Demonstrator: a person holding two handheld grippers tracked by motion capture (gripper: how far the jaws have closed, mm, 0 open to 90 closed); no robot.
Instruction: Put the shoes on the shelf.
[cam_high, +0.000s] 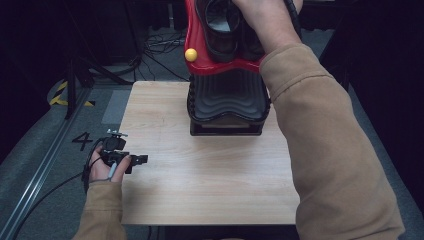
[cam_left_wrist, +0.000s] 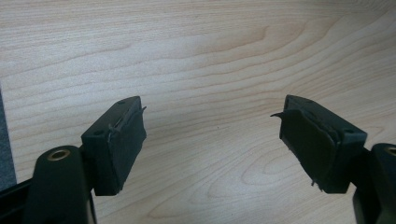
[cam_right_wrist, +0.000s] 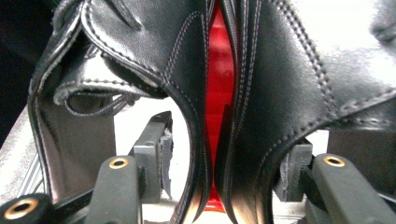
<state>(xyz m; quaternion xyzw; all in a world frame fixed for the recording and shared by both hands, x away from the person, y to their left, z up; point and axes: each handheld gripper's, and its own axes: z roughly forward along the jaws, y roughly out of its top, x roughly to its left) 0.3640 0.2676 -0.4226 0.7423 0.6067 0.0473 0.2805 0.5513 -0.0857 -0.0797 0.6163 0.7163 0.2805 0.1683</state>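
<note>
Your right tool (cam_right_wrist: 212, 175) stands open astride the two black shoes' (cam_right_wrist: 261, 93) touching walls; the red rack (cam_high: 200, 47) lies straight beyond.

Your left tool (cam_left_wrist: 210, 140) gapes empty, well apart from the rack.

left hand (cam_high: 102, 167) low at near left, palm wrapped round left gripper (cam_left_wrist: 212, 140), jaws level and wide apart, nothing between pads. right forearm in tan sleeve stretched far forward and up, right hand (cam_high: 260, 17) at top. right gripper (cam_right_wrist: 224, 172) jaws spread, pads not pressing, one inside each of two black shoes.
</note>
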